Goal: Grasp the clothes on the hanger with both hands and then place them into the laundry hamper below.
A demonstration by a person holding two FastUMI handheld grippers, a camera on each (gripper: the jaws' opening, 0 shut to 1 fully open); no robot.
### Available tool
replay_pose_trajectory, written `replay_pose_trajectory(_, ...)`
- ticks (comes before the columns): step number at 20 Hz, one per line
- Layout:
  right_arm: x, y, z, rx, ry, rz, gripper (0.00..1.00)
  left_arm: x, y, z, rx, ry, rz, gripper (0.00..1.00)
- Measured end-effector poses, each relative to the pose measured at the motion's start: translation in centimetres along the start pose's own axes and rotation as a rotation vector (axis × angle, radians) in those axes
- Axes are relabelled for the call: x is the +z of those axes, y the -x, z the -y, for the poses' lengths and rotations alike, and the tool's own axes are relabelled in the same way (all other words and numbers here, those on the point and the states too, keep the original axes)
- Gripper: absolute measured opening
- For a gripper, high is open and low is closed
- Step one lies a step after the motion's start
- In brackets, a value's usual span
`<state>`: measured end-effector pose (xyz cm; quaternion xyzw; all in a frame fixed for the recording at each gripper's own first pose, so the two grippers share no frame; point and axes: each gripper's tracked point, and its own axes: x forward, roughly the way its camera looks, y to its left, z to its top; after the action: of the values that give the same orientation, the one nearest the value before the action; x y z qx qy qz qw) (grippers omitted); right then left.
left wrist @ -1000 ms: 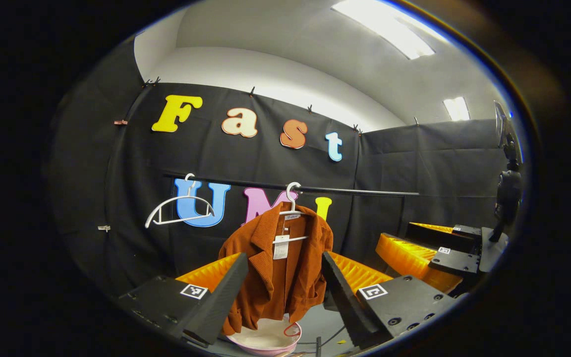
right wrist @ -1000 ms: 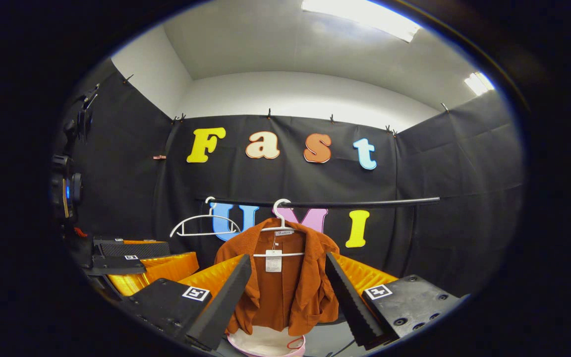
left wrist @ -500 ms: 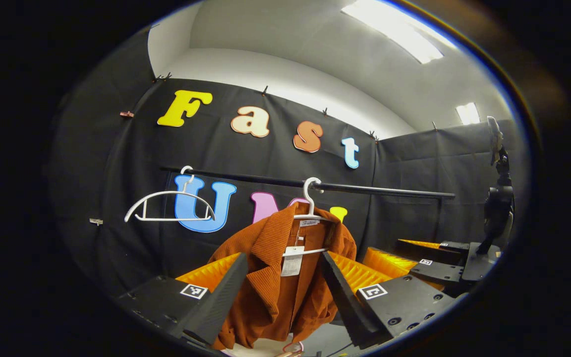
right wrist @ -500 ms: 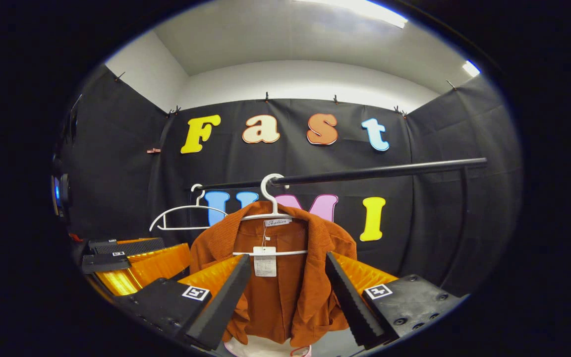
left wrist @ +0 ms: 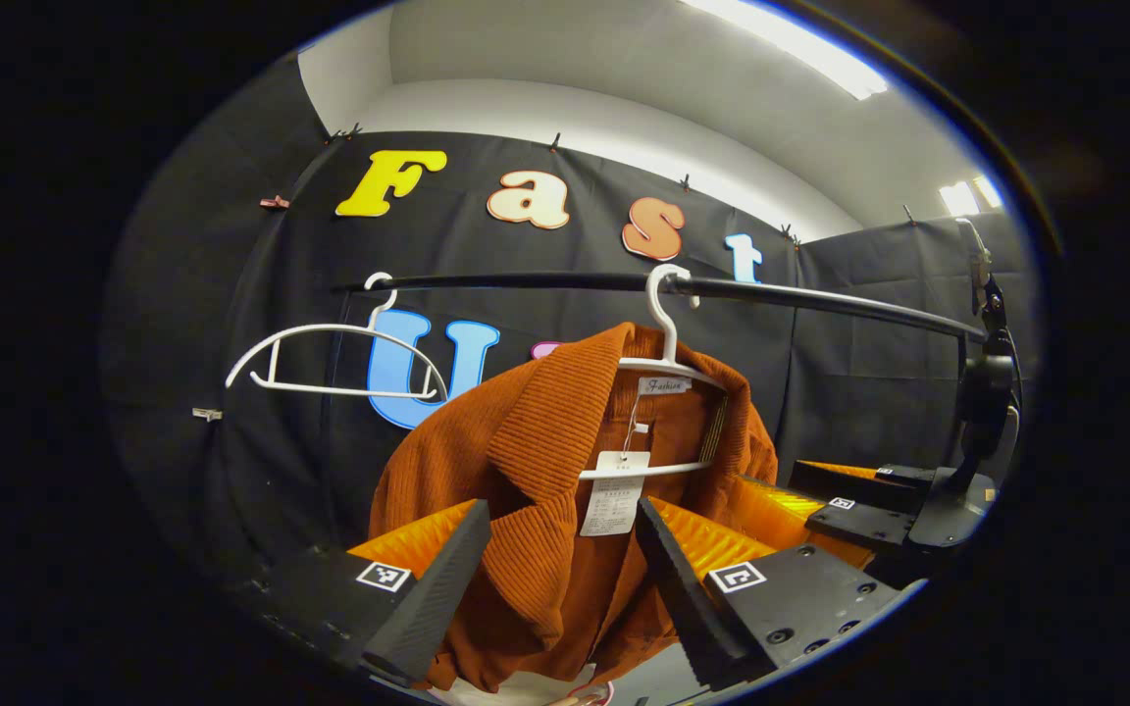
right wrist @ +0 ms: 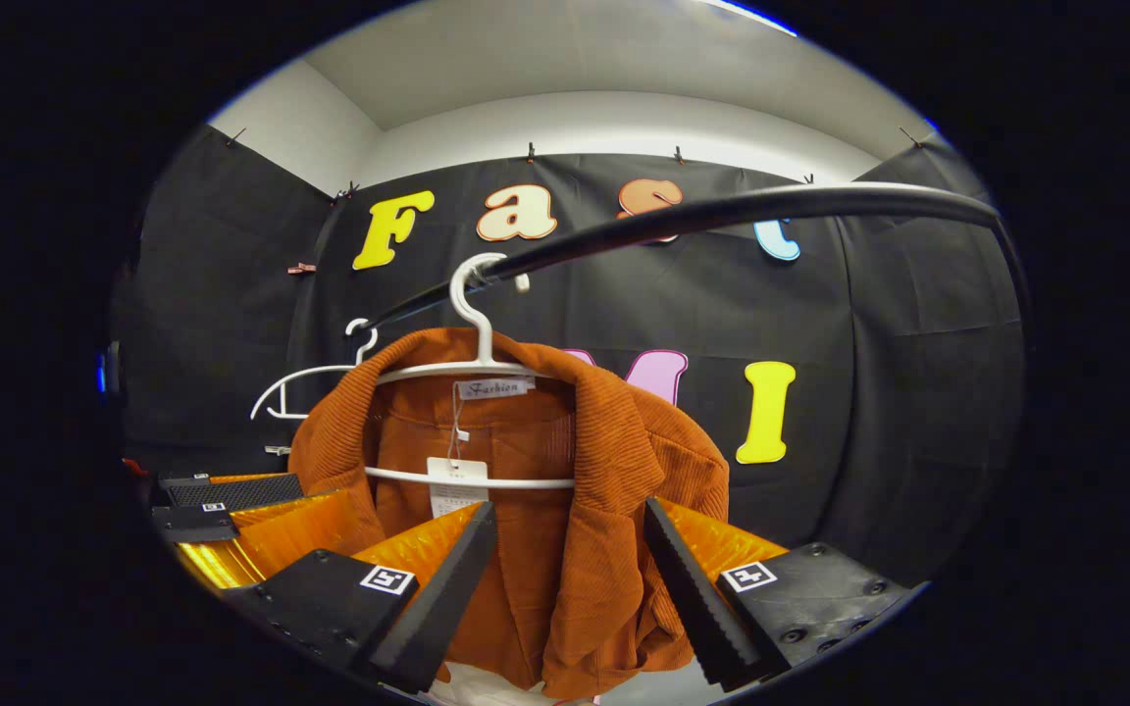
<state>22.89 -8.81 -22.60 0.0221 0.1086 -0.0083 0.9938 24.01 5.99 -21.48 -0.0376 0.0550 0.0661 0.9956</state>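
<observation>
Before the jacket [left wrist: 536,471], both jaws agape.

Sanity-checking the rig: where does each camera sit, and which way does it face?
Left gripper view: rides the left hand-held gripper, facing the rust jacket on its white hanger; own open fingers below.
Right gripper view: rides the right hand-held gripper, facing the same jacket; own open fingers below.
Shared: jacket, rail, empty hanger.

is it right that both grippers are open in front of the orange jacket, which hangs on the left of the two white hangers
Not quite. The jacket hangs on the right hanger; the left hanger is bare, as the left gripper view shows. The rest holds: the left gripper and right gripper are both open in front of the jacket.
</observation>
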Motion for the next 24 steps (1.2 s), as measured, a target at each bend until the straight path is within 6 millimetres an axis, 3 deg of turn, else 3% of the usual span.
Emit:
replay_pose_trajectory(7,-4.2,-3.4,1.0,0.031,-0.051,-0.077,0.98,-3.0,-2.7,-1.6,0.120,0.001,-0.052,0.94)
replay_pose_trajectory(13,-7.5,-5.7,1.7,0.052,-0.097,-0.132,0.98,-5.6,-4.2,-1.5,0.169,-0.019,-0.089,0.94)
replay_pose_trajectory(18,-11.3,-6.6,2.1,0.077,-0.156,-0.214,0.98,-8.6,-4.8,-1.8,0.213,0.000,-0.142,0.94)
replay_pose_trajectory(21,-12.2,-6.8,2.6,0.095,-0.156,-0.236,0.96,-8.8,-5.2,-1.4,0.190,0.038,-0.136,0.93)
replay_pose_trajectory(23,-12.4,-7.6,3.1,0.106,-0.126,-0.227,0.63,-8.7,-5.5,-1.9,0.201,0.049,-0.134,0.77)
replay_pose_trajectory(24,-11.9,-7.6,4.3,0.075,-0.104,-0.214,0.46,-8.7,-5.7,-2.4,0.203,0.046,-0.134,0.67)
